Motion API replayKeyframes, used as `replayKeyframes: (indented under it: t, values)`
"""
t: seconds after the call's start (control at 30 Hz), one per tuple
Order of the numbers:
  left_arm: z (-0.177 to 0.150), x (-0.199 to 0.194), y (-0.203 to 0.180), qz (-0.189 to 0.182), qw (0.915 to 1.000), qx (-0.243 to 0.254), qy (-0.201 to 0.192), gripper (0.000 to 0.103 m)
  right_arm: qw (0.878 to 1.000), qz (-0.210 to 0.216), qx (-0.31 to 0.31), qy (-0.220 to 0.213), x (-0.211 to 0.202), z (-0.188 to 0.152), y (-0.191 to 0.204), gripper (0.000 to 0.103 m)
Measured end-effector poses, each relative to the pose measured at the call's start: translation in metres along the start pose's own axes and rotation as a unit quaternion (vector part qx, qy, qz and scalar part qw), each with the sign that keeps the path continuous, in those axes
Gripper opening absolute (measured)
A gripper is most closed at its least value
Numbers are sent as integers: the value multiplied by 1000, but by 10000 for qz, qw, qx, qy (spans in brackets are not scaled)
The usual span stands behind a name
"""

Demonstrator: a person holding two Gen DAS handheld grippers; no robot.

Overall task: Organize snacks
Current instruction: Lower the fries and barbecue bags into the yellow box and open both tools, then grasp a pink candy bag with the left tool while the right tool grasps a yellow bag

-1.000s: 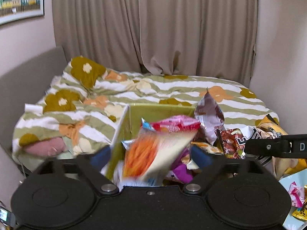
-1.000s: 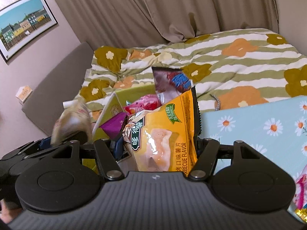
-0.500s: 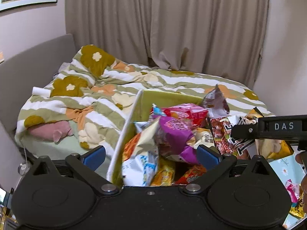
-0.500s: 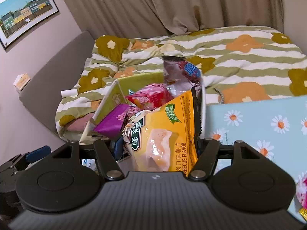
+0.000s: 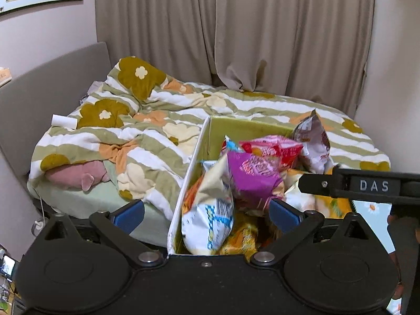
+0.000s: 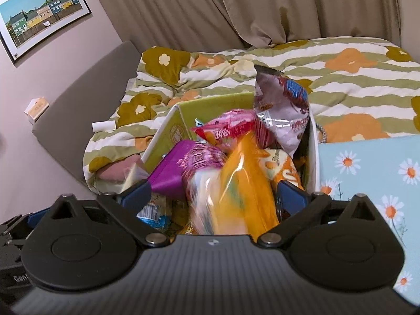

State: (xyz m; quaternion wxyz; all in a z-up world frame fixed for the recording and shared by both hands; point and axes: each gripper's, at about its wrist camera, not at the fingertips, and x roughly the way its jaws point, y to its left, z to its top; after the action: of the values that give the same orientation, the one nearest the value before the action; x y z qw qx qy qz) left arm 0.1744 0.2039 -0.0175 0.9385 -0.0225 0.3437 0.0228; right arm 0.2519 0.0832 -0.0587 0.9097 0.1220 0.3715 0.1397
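A cardboard box (image 5: 252, 128), green inside, stands on the bed full of snack bags. My left gripper (image 5: 207, 215) hangs open just above its near end, over a white, blue and orange bag (image 5: 210, 210) and a purple bag (image 5: 252, 173). The jaws of my right gripper (image 6: 214, 197) are opening. A yellow chip bag (image 6: 244, 191), blurred, sits loose between them, dropping onto the pile in the box (image 6: 181, 120). A pink-red bag (image 6: 228, 128) and a lilac bag (image 6: 283, 110) stick up at the far end.
The box rests on a striped floral duvet (image 5: 147, 136) with a grey headboard (image 5: 52, 78) to the left. A light blue daisy-print cloth (image 6: 367, 170) lies right of the box. Curtains (image 5: 262, 31) hang behind the bed. A black finger (image 5: 367, 185) of the right gripper crosses the left view.
The right jaws have spread wide and the yellow chip bag has slipped out of them toward the box. The white and orange bag, loose between the left jaws, has settled in the box.
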Motion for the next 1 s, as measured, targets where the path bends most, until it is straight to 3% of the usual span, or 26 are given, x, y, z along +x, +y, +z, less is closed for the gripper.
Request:
replayKeyframes:
  t: [0.3,0.57,0.73,1.0]
  values:
    - [-7,9,3,-178,9997,141,130,102,9998,-200,-29,-24,-1,-12,-2,103]
    - [-1,-8,-6,-226,9994,264,21,102,9998,-204,36,-64,-24,-10,-4,103]
    - [2,-28,-25,-218,9989,389,-164,102,9998,-120,55,-156,-51,-6,-13,103]
    - [-3,-51,-83,-663,9960,516,-305,102,9986,-336,-51,-411,-110,-8,-46,103]
